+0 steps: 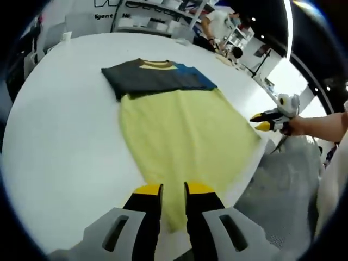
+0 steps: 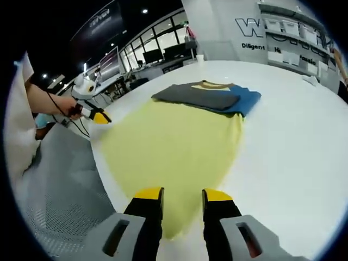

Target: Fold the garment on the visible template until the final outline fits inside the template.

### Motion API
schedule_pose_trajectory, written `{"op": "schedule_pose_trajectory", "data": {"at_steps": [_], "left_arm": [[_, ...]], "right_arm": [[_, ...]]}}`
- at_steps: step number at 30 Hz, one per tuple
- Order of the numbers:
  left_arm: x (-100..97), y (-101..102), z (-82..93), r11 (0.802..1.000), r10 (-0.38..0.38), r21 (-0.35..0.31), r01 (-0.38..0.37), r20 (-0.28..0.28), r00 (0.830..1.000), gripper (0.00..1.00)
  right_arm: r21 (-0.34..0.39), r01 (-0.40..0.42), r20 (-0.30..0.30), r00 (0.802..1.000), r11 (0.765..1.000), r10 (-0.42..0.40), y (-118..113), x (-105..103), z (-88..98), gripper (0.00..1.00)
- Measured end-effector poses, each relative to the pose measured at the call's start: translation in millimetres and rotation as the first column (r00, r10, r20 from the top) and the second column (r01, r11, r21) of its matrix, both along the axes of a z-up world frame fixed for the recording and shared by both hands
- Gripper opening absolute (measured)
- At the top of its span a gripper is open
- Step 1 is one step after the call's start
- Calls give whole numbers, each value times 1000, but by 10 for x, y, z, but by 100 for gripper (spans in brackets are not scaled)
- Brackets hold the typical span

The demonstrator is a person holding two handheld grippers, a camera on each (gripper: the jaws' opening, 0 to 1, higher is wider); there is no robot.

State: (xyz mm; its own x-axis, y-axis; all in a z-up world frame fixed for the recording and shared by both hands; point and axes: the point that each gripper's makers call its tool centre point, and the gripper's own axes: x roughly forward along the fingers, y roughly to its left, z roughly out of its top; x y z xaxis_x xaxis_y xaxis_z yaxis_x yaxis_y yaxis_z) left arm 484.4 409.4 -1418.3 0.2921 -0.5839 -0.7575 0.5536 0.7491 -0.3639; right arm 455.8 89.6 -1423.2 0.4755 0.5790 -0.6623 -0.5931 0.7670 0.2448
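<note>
Left gripper view is showing the left gripper [image 1: 173, 188], jaws narrowly parted, hovering at the garment [image 1: 185, 130] hem, lower centre; right gripper [image 2: 182, 193] likewise. Both should be pinching hem corners evenly.

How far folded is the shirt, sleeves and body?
Partly folded. On the shirt, the dark sleeves lie folded across the chest; the yellow body lies spread flat on the white table.

Partly folded yellow garment [image 1: 185, 136] flat on table
</note>
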Motion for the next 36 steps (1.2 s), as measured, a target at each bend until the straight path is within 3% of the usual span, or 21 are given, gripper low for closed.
{"op": "schedule_pose_trajectory", "data": {"at_steps": [3, 18, 26, 36], "left_arm": [[-82, 10, -22, 1000, 3, -5, -3, -42, 999, 15], [-372, 86, -127, 997, -32, 66, 37, -81, 996, 15], [-416, 164, -217, 997, 40, 75, -31, -129, 991, 16], [-381, 196, -258, 994, 85, 86, -74, -136, 987, 9]], "right_arm": [[-15, 9, -18, 1000, 1000, -9, -64, -84, -26, 23], [-49, 13, -79, 997, 999, -17, -154, -300, -146, 23], [-58, 36, -105, 994, 998, -42, -226, -340, -169, 21], [-50, 54, -119, 991, 997, -60, -231, -355, -176, 16]]}}
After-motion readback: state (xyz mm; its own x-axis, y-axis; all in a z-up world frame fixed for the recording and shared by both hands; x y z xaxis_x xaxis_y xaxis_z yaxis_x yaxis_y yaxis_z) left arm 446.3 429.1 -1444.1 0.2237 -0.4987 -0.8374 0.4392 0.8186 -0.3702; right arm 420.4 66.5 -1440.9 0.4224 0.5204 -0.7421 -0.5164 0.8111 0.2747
